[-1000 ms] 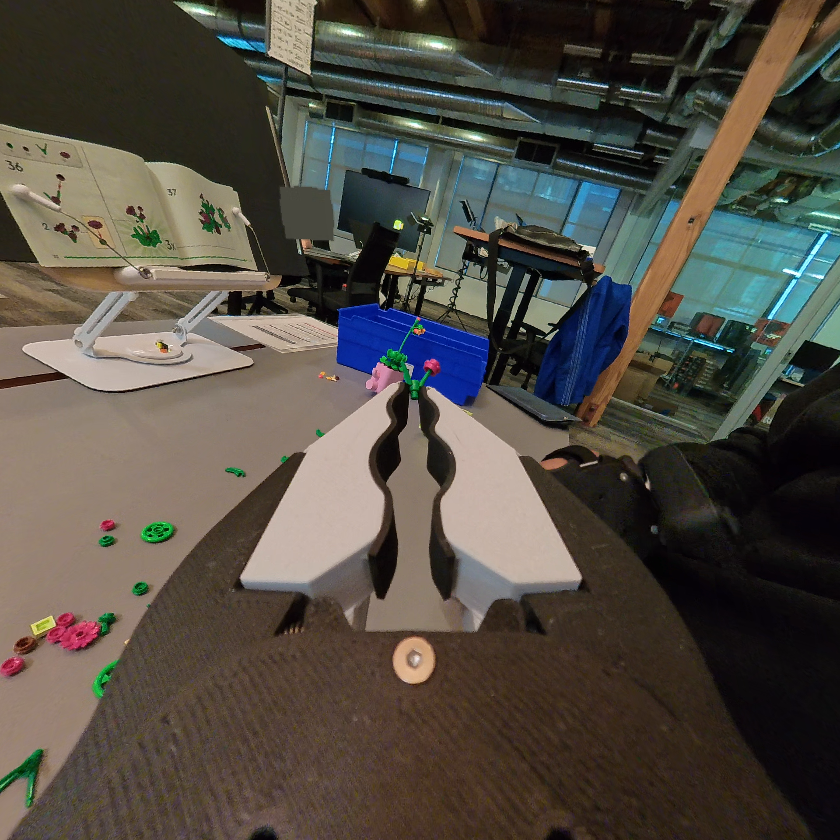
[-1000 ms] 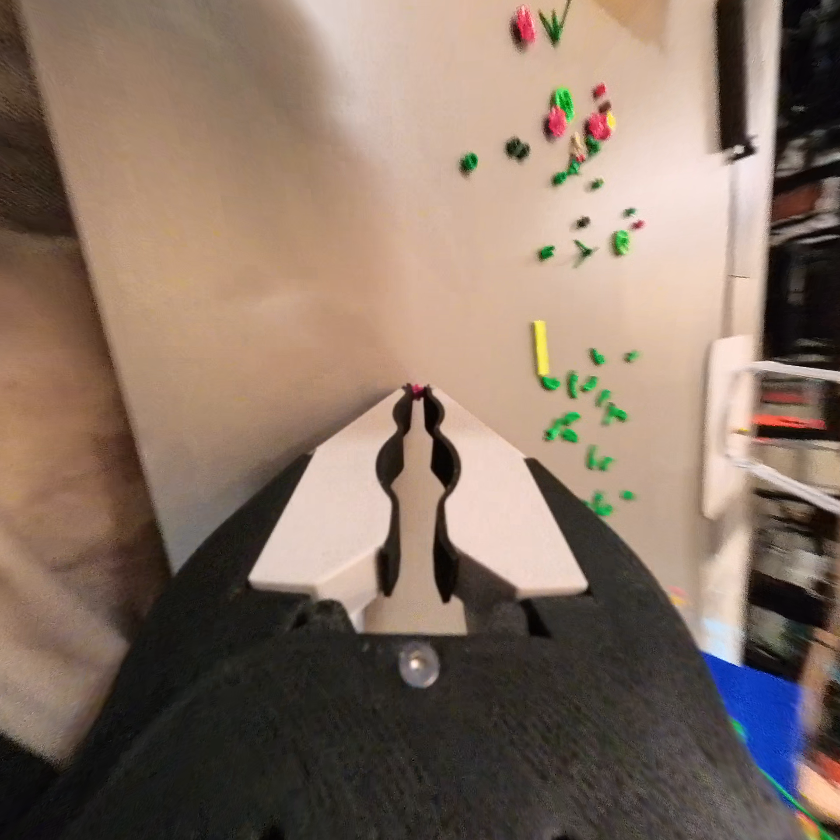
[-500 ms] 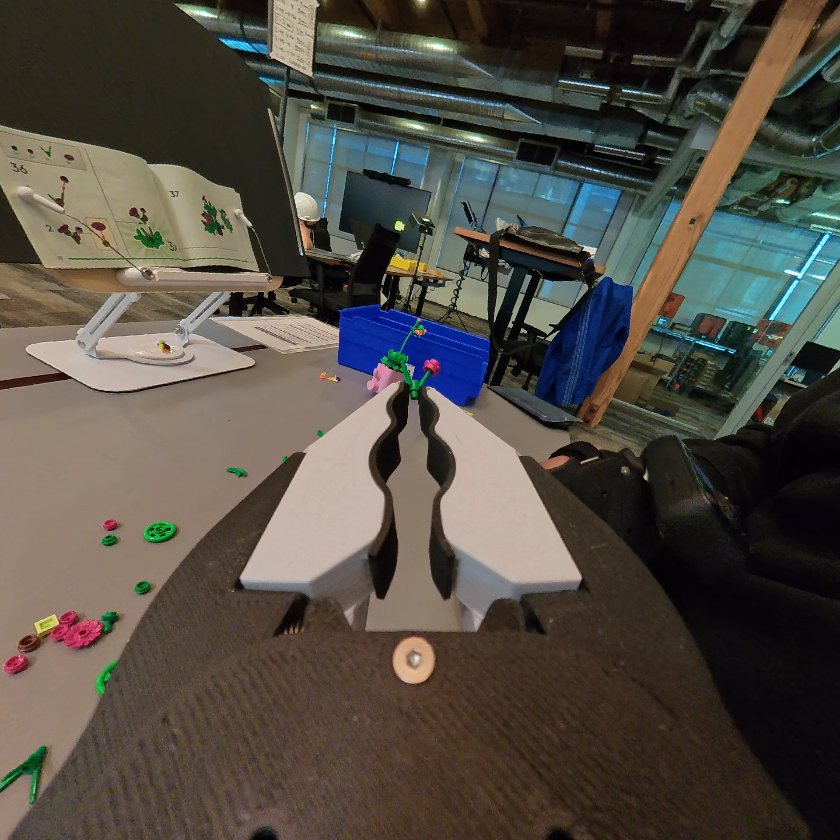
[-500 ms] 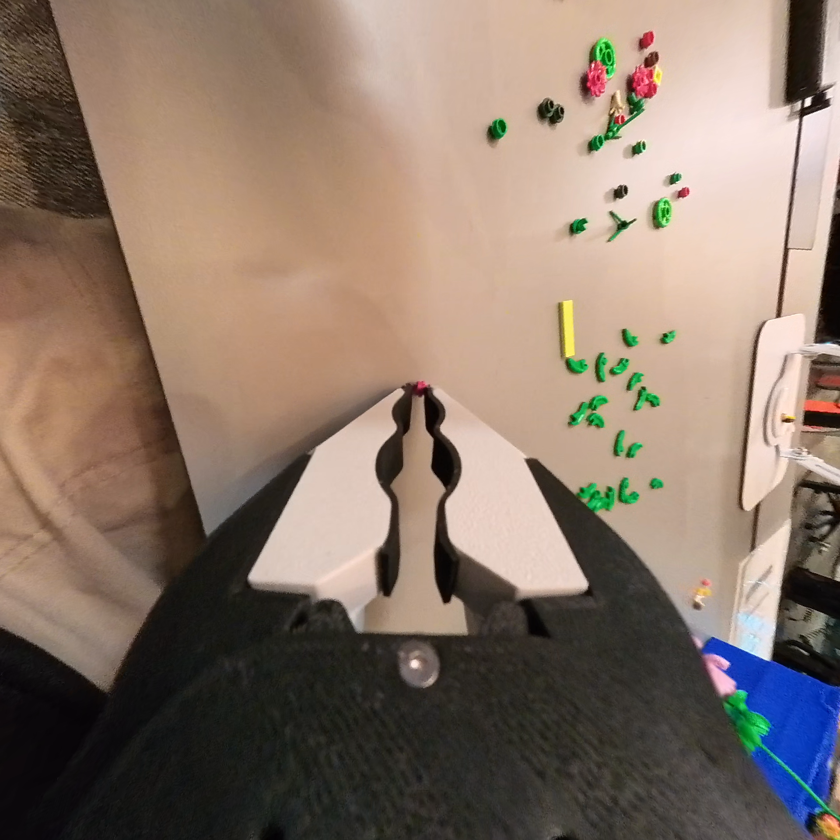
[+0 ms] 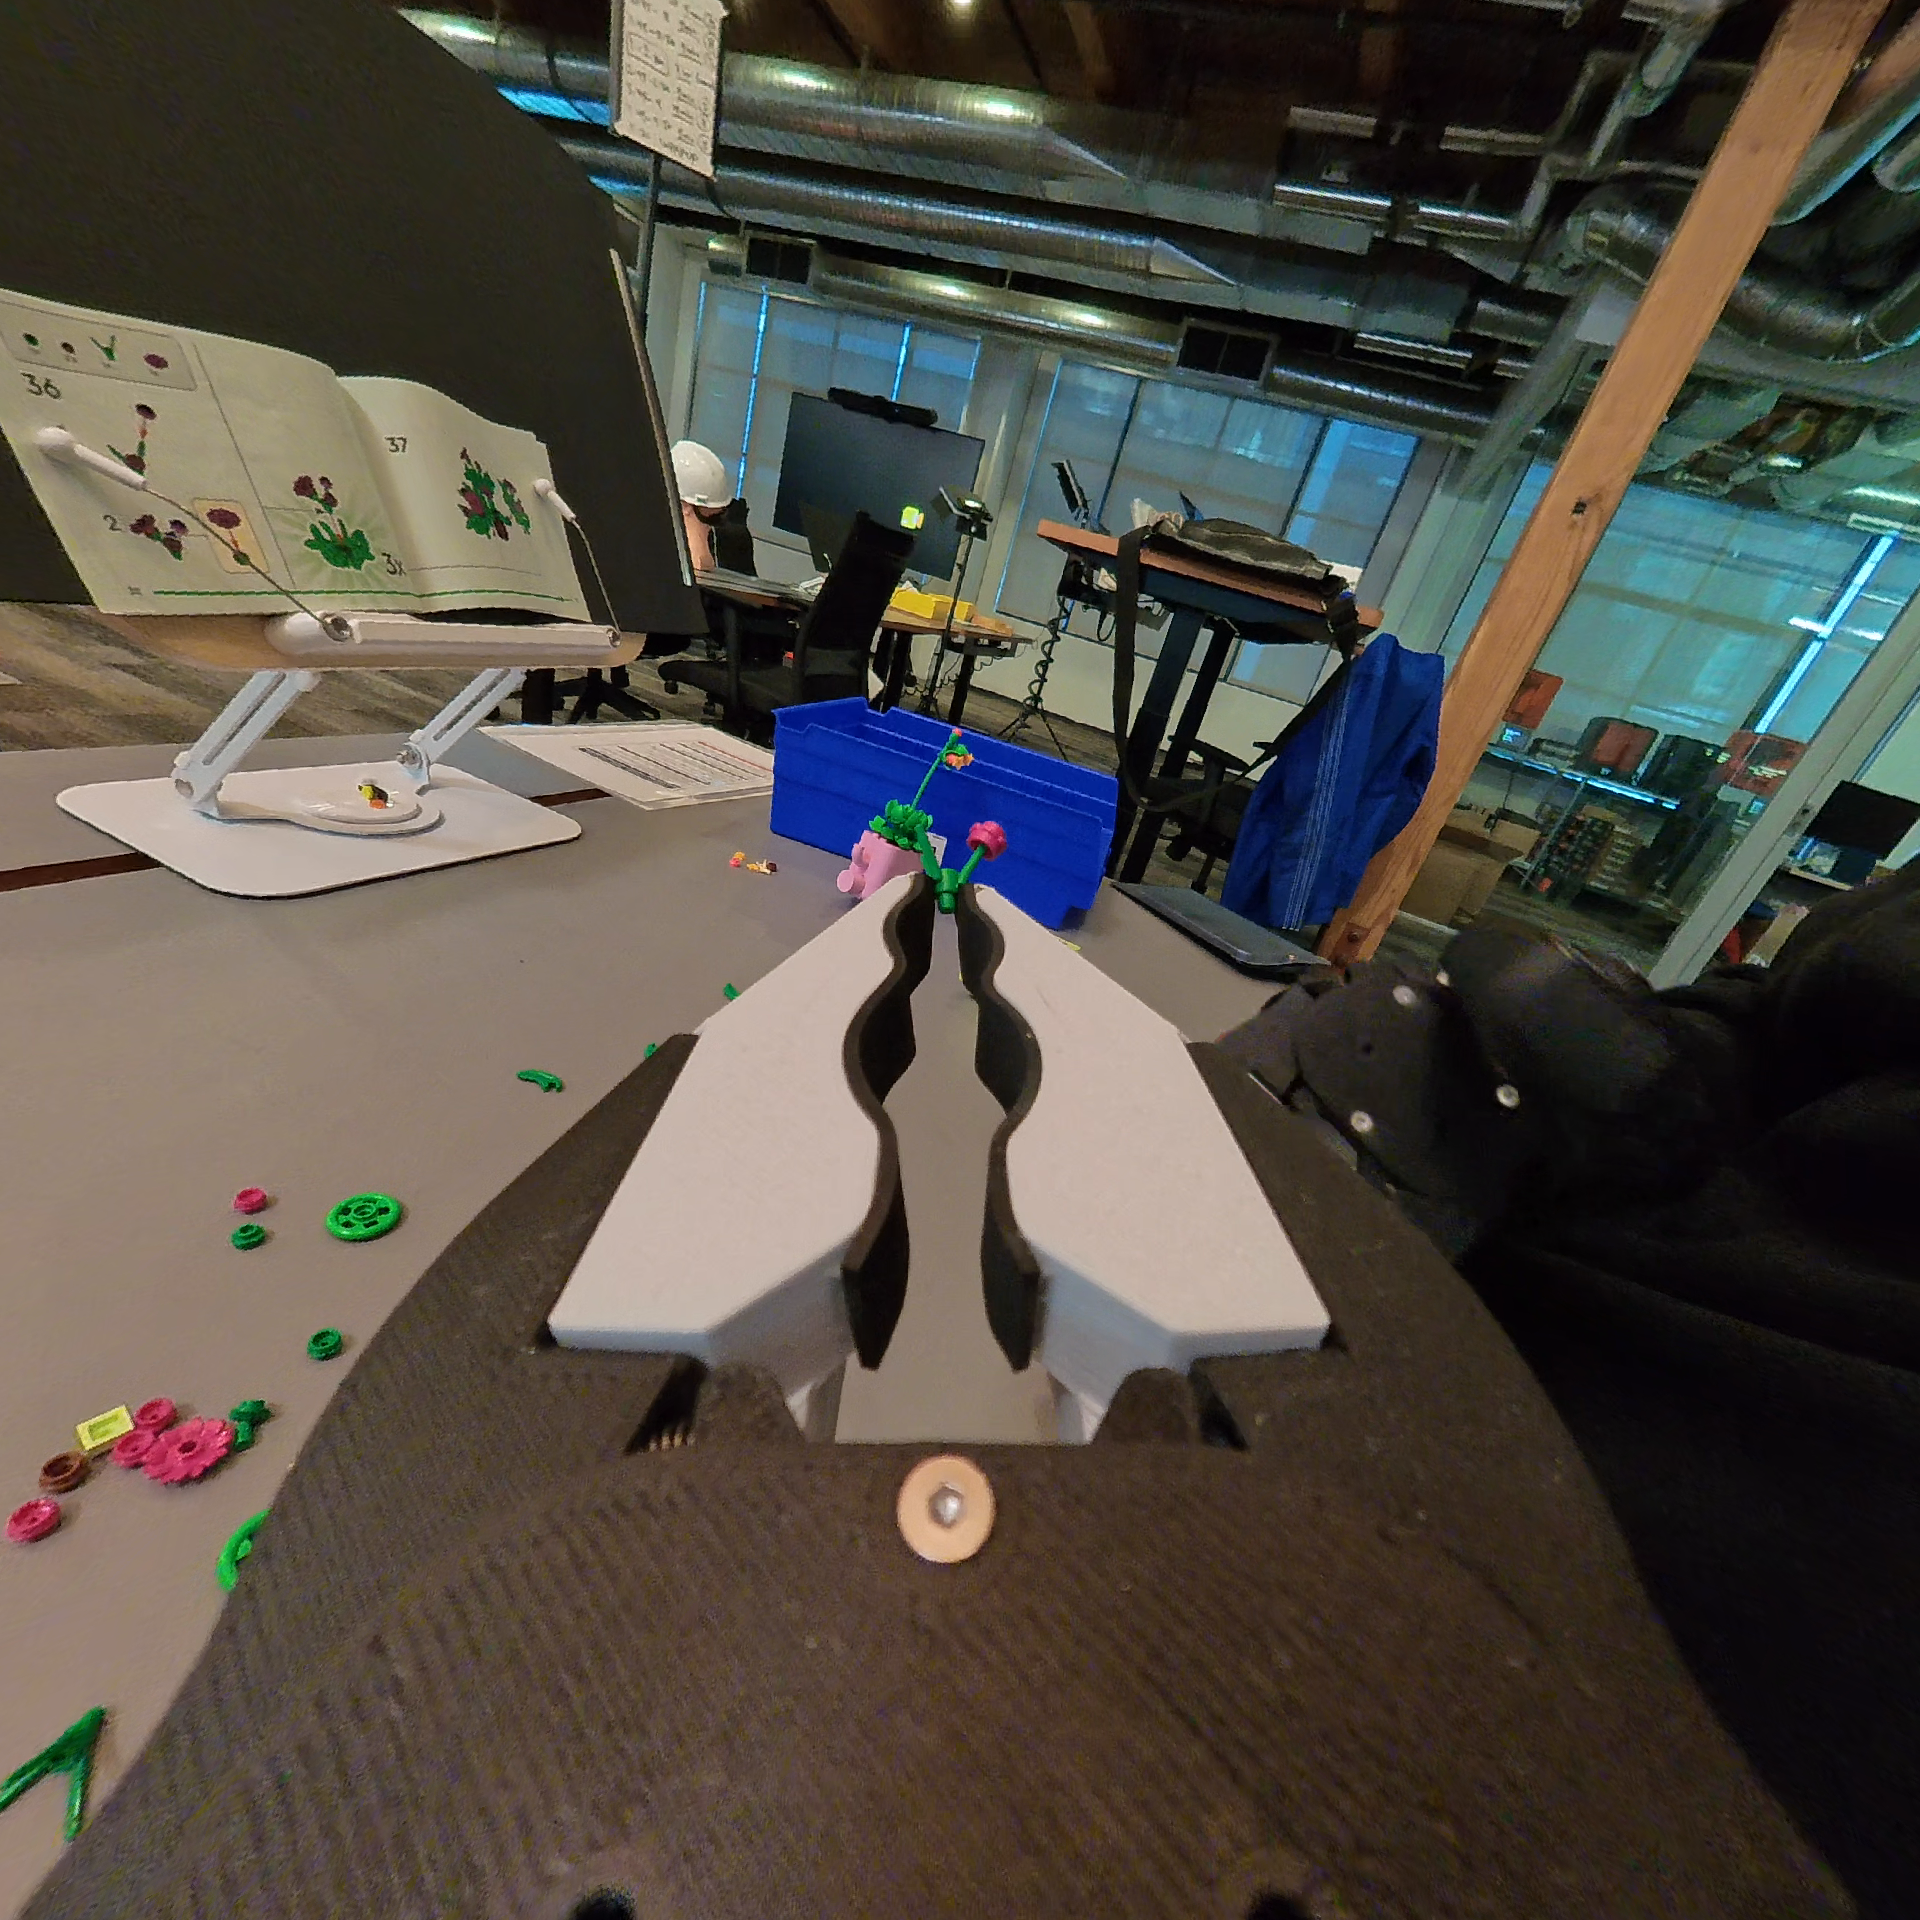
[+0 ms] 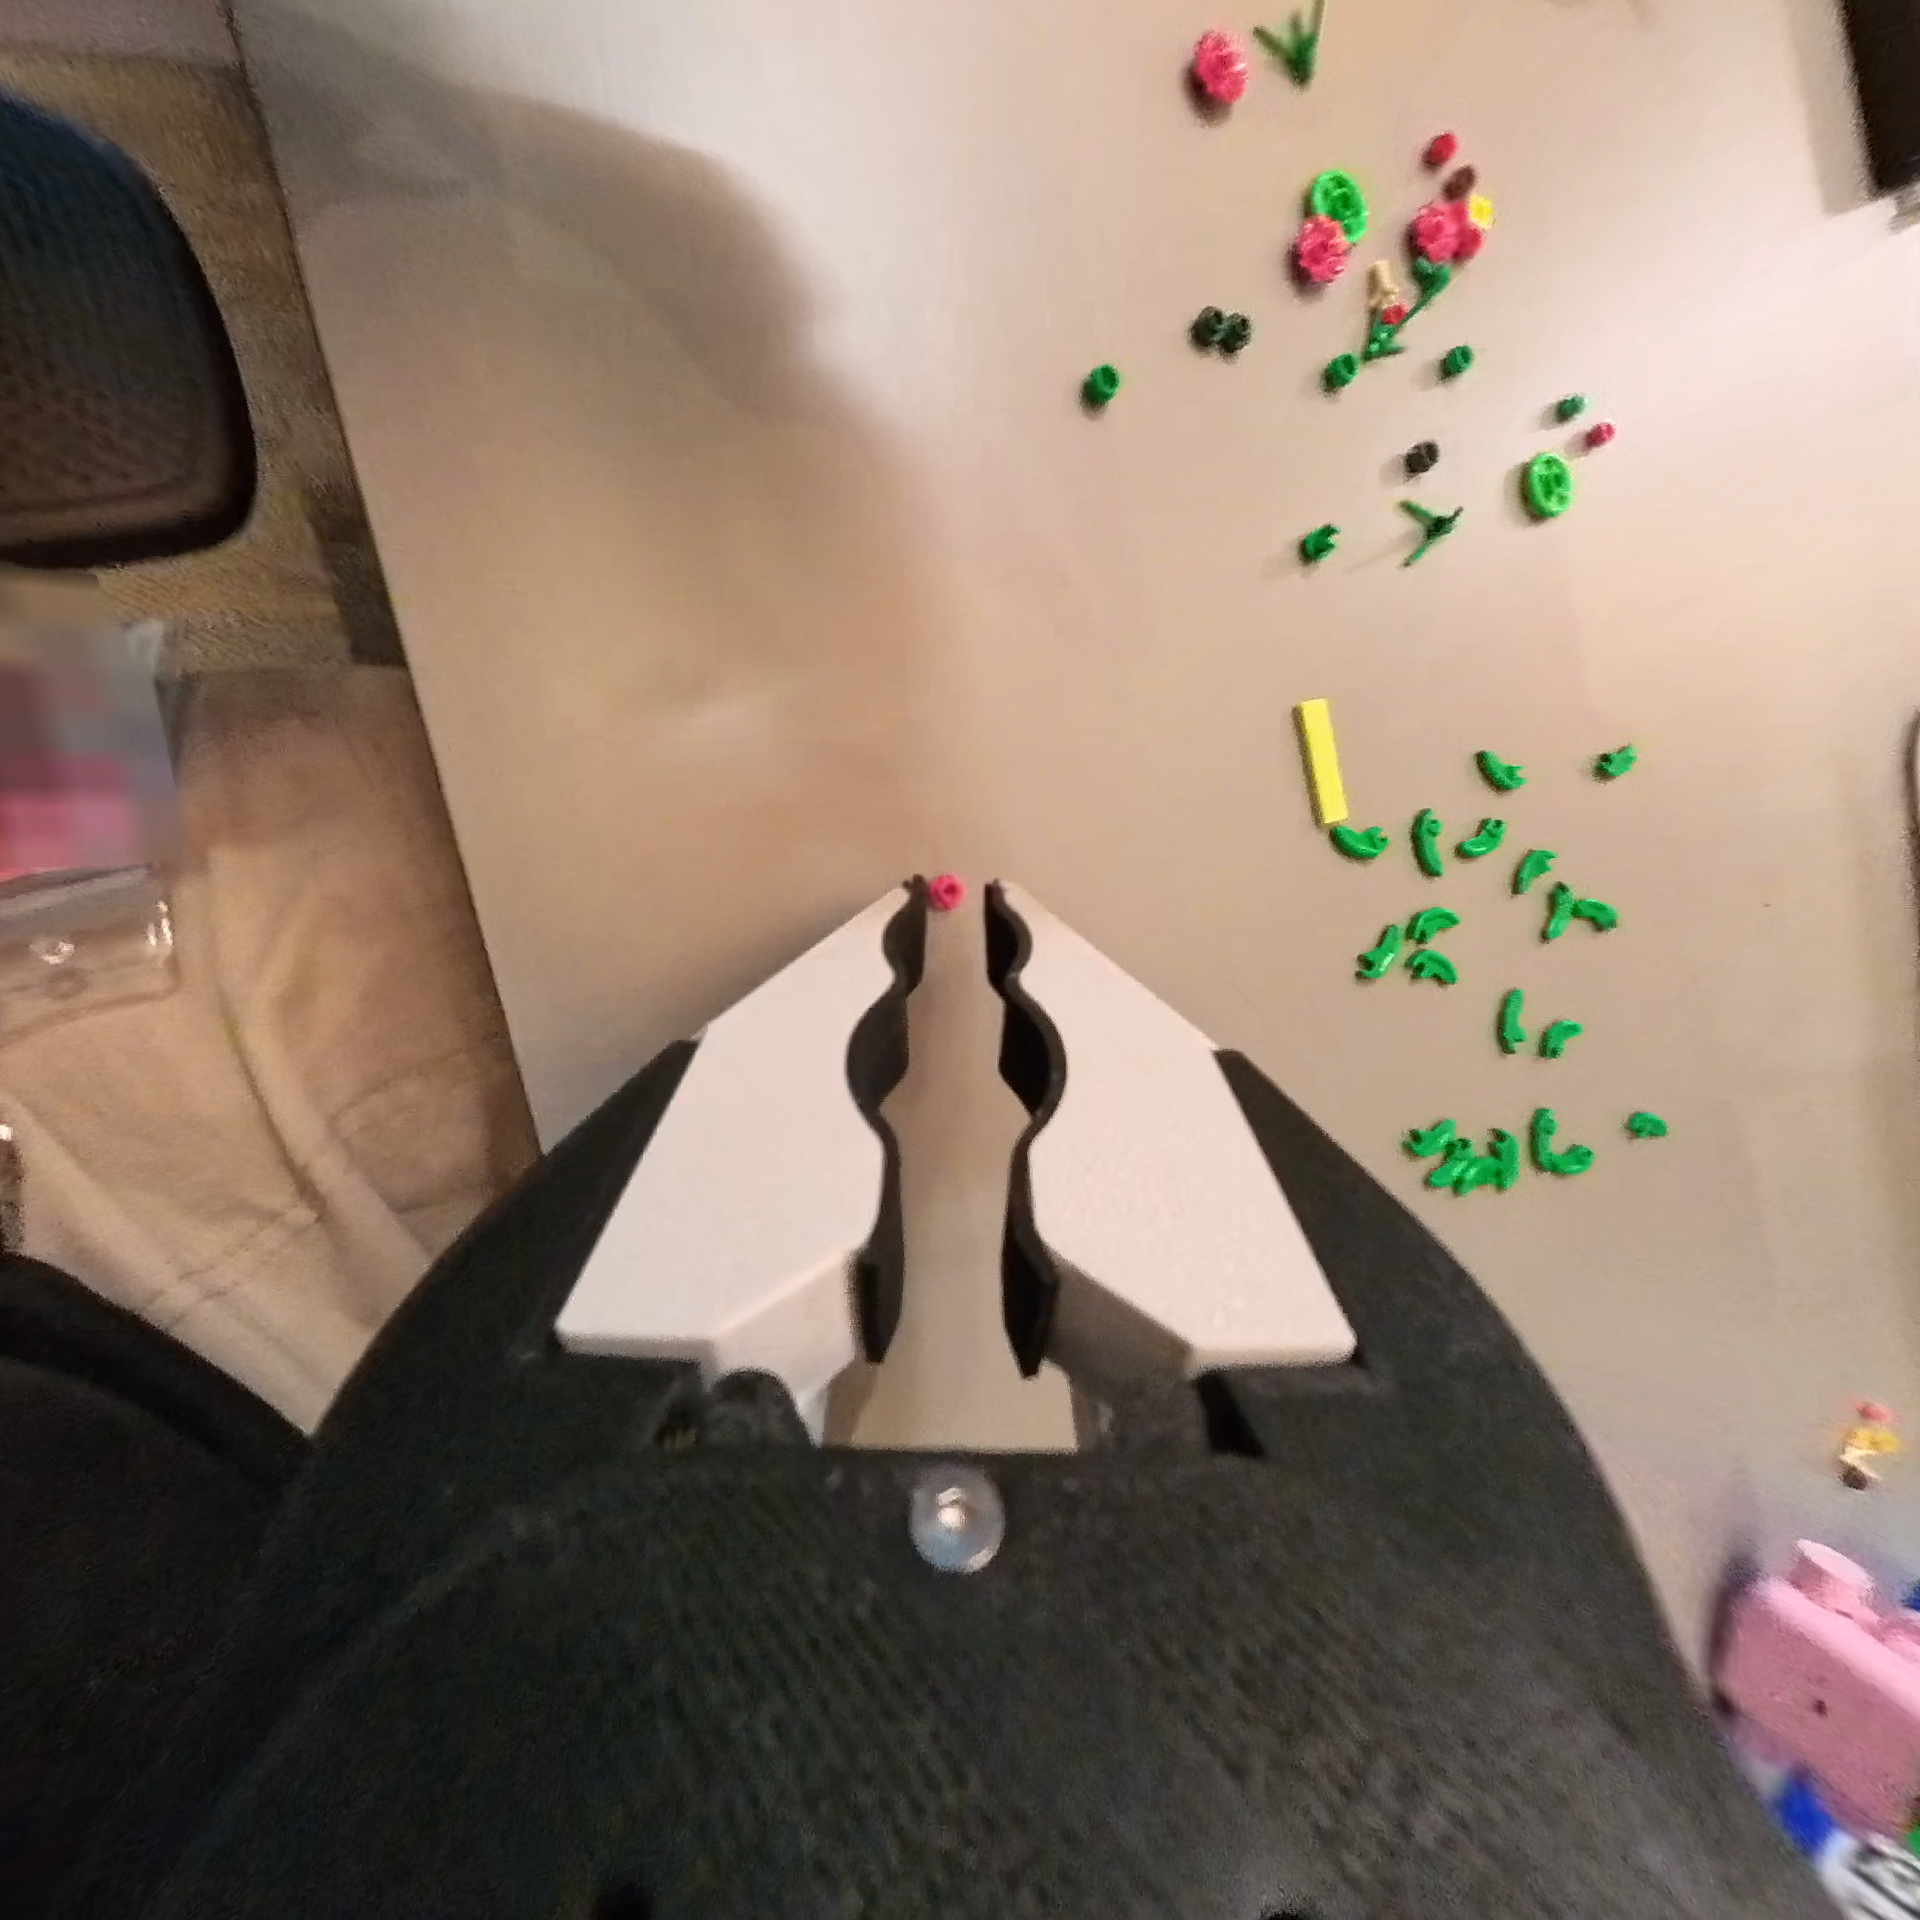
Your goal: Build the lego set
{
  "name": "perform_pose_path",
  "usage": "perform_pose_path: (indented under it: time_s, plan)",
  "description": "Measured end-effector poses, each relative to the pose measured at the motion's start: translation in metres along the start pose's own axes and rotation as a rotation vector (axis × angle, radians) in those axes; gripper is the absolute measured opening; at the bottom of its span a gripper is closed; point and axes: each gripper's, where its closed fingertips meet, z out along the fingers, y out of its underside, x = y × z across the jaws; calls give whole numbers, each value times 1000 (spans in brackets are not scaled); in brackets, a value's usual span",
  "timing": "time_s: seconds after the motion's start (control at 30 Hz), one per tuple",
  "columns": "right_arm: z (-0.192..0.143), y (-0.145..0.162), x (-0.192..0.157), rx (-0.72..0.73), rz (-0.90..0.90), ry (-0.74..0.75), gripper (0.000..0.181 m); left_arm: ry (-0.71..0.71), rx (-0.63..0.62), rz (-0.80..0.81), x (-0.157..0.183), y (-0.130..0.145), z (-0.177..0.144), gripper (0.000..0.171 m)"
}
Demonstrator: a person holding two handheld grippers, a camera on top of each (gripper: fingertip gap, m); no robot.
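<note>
My left gripper (image 5: 940, 896) is shut on a green flower stem (image 5: 948, 883) that carries a magenta bud (image 5: 987, 837), and holds it above the grey table (image 5: 312, 1039). My right gripper (image 6: 951, 891) points down at the table (image 6: 727, 520) with its jaws a little apart. A tiny magenta round piece (image 6: 945, 891) sits between the tips, against the left finger. Loose green leaf pieces (image 6: 1475, 935), a yellow bar (image 6: 1320, 764) and magenta flowers (image 6: 1325, 249) lie to its right. A pink piece (image 5: 868, 862) with green foliage stands behind the left gripper's tips.
An open instruction booklet (image 5: 291, 488) stands on a white stand (image 5: 312, 821) at the back left. A blue bin (image 5: 935, 779) stands behind the pink piece. Loose magenta and green parts (image 5: 187, 1449) lie at the left. The table edge (image 6: 343, 623) and tan cloth are at the right view's left. Across from one pair of fingers to the other is roughly 20 cm.
The right gripper's jaws have parted; they were shut on the tiny magenta piece before. The right view has swung over the table. The left gripper has barely moved.
</note>
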Motion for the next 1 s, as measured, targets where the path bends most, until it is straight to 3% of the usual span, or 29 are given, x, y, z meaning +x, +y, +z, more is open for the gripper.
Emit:
perform_pose_path:
  time_s: [0.27,1.0]
  plan:
    - [0,2,2,52,302,-315,11,2,-7,-2,0,1,1,1]
    - [18,6,-5,-23,235,-397,7,3,-7,-10,-1,3,-1,1]
